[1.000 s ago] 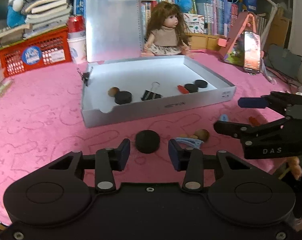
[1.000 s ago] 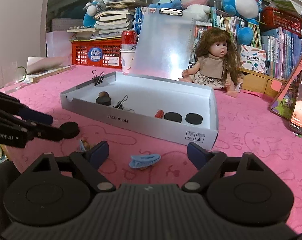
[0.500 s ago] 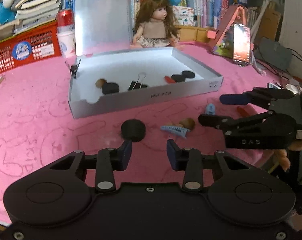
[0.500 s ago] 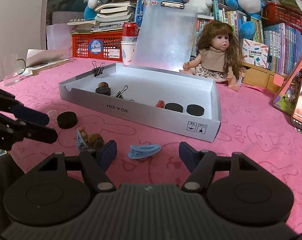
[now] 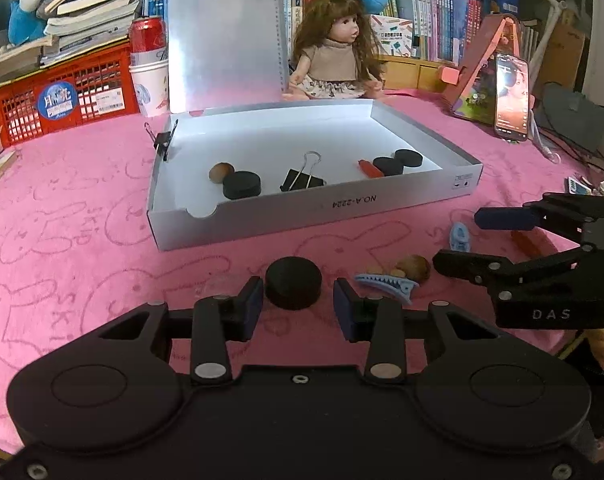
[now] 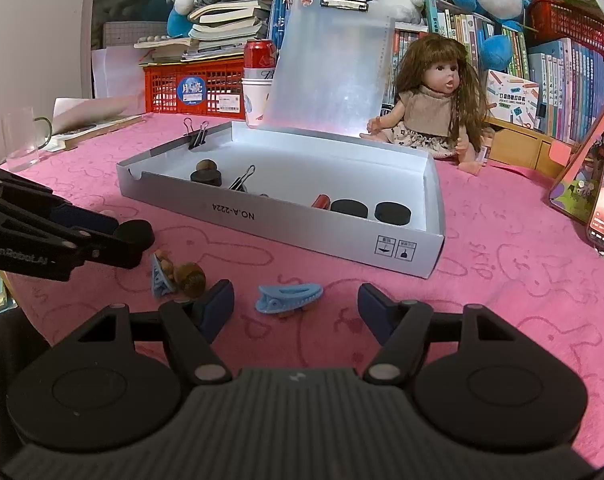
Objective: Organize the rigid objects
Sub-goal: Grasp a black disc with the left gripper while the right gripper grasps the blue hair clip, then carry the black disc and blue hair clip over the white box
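Black puck (image 5: 293, 288) sat lower centre, just ahead between my left hand-held gripper (image 5: 295, 306) pads, ungripped; the right hand-held gripper (image 6: 295, 306), jaws just narrowed, empty, flanked a blue clip (image 6: 287, 298).

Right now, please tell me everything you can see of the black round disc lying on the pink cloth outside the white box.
The black round disc is a thick, matte puck, plastic or rubber by its look, lying flat on the pink cloth before the white cardboard box. It sits just ahead of the left gripper, whose jaws stand apart and untouching.

Black left gripper (image 5: 293, 306), blue pads; right gripper (image 6: 295, 306) alike.
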Demonstrator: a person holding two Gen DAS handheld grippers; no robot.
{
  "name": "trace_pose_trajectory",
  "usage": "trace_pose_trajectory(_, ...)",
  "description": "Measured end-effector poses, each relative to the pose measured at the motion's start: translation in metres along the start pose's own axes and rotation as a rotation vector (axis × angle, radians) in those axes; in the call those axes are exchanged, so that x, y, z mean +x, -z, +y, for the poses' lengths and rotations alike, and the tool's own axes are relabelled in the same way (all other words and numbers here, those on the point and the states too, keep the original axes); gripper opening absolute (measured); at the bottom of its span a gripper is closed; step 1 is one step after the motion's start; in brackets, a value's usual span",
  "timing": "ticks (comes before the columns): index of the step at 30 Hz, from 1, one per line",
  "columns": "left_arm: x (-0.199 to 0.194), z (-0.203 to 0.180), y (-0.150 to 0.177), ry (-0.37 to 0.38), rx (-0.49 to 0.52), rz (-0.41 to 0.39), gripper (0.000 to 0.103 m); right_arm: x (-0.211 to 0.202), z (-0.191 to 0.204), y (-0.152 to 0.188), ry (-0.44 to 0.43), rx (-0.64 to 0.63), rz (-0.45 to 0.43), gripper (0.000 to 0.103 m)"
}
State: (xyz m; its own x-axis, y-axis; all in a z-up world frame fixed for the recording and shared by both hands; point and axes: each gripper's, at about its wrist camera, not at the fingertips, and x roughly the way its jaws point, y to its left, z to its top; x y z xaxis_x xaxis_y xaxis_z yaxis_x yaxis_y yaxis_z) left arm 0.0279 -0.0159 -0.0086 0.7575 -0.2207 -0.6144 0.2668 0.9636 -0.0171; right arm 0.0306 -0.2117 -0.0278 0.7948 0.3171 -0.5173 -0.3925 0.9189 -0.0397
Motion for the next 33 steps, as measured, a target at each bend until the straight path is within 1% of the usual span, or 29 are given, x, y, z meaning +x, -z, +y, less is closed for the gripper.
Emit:
trace_pose_trajectory(3,0.003,-0.002,0.000,-0.007,0.004,-0.008,0.037,0.000,-0.001,0.000,-0.005,0.011,0.001,0.078)
trace_pose_trajectory(9,0.005,-0.004,0.000,-0.020,0.013,-0.015,0.037,0.001,-0.003,-0.001,-0.040,0.019,0.006,0.066)
trace_pose_trajectory(11,0.005,-0.005,-0.001,-0.026,0.014,-0.017,0.035,0.003,-0.004,-0.003,-0.048,0.025,0.009,0.057)
trace_pose_trajectory(12,0.005,-0.005,-0.001,-0.027,0.014,-0.016,0.032,0.004,-0.005,-0.003,-0.048,0.029,0.009,0.055)
trace_pose_trajectory(14,0.005,-0.005,-0.001,-0.028,0.010,-0.015,0.030,0.005,-0.005,-0.005,-0.052,0.035,0.013,0.044)
trace_pose_trajectory(16,0.004,-0.003,-0.002,-0.026,0.000,-0.012,0.030,0.004,-0.006,-0.005,-0.058,0.041,0.014,0.040)
trace_pose_trajectory(23,0.000,-0.002,-0.005,-0.020,-0.005,-0.013,0.030,0.000,-0.003,-0.009,-0.037,0.042,0.002,0.039)
trace_pose_trajectory(33,-0.005,0.003,-0.024,-0.020,-0.034,-0.030,0.030,-0.004,-0.011,-0.028,-0.016,0.127,-0.022,0.039)
